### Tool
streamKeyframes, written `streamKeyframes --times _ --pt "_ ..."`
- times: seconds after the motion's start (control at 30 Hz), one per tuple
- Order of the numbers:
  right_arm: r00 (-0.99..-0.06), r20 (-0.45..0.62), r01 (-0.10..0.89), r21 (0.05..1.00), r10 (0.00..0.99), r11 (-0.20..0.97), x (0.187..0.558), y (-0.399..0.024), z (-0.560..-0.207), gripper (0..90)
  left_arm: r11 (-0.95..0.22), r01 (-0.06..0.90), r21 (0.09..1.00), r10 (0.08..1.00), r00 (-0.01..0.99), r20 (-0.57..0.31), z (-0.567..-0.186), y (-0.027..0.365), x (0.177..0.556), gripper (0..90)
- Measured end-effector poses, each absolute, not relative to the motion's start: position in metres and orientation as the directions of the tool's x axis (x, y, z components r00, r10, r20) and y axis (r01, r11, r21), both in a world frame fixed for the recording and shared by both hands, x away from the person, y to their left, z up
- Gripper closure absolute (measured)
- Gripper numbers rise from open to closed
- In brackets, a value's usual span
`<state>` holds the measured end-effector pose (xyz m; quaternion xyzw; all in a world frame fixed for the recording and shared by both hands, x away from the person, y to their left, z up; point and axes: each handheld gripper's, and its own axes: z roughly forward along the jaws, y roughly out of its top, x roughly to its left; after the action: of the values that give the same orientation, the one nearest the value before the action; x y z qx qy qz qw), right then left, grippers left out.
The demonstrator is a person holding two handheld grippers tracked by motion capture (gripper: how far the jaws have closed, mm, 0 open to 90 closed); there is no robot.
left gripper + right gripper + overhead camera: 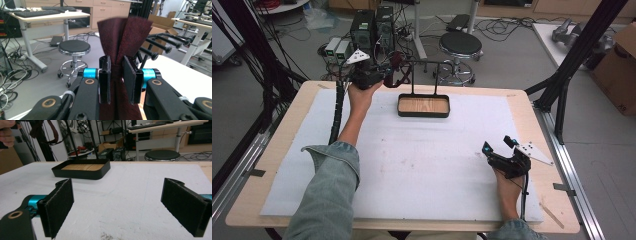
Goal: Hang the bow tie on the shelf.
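Your left sleeve (329,192) sits nearest the high camera, denim, with the forearm running up the left side of the white mat (427,165) to the far edge of the table (277,150). At that edge your left gripper (384,75) is raised above the surface, and its jaws are clamped on a dark red strap (398,67). In the left gripper view the pads (108,75) pinch the strap (123,37) at a narrow waist; above the pinch the fabric fans out into two upright flaps, below it runs down between the gripper's arms. Strap position: in the air, just left of the stand's (424,77) upright bars and level with its top bar, near it; contact with the bar cannot be judged. Stand's tray (423,106), black rim with a wood floor, rests on the mat at far centre, beside and below the strap. Your right gripper (499,146) lies low on the mat at the near right, well apart from the tray, jaws spread wide with nothing between them; in the right gripper view the two pads (58,205) frame bare mat, with the tray (81,171) beyond. Stool (460,47) stands on the floor behind the table.
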<state>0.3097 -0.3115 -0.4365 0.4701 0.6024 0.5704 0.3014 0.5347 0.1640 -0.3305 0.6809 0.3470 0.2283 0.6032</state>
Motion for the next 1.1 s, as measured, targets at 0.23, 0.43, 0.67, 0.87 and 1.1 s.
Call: streamKeyframes --times 0.23,0.43,0.67,0.87,1.1 --pt "-0.376 0.171 0.222 0.971 0.911 -0.091 0.31 -0.311 -0.437 10.4 -0.035 0.207 0.978 0.751 0.651 -0.111 -0.337 0.166 0.535 75.5" --pt "-0.376 0.172 0.223 0.97 0.91 -0.091 0.31 -0.312 -0.437 10.4 -0.042 0.208 0.977 0.752 0.651 -0.107 -0.338 0.167 0.534 73.9" --pt "-0.375 0.171 0.223 0.971 0.911 -0.091 0.31 -0.312 -0.437 10.4 -0.053 0.208 0.977 0.755 0.649 -0.097 -0.338 0.168 0.533 72.0" --pt "-0.374 0.173 0.223 0.97 0.911 -0.093 0.31 -0.311 -0.436 10.4 -0.06 0.205 0.977 0.753 0.652 -0.09 -0.335 0.171 0.531 64.8" --pt "-0.375 0.176 0.223 0.97 0.91 -0.096 0.31 -0.312 -0.437 10.4 -0.08 0.192 0.978 0.751 0.657 -0.067 -0.328 0.176 0.524 55.7"
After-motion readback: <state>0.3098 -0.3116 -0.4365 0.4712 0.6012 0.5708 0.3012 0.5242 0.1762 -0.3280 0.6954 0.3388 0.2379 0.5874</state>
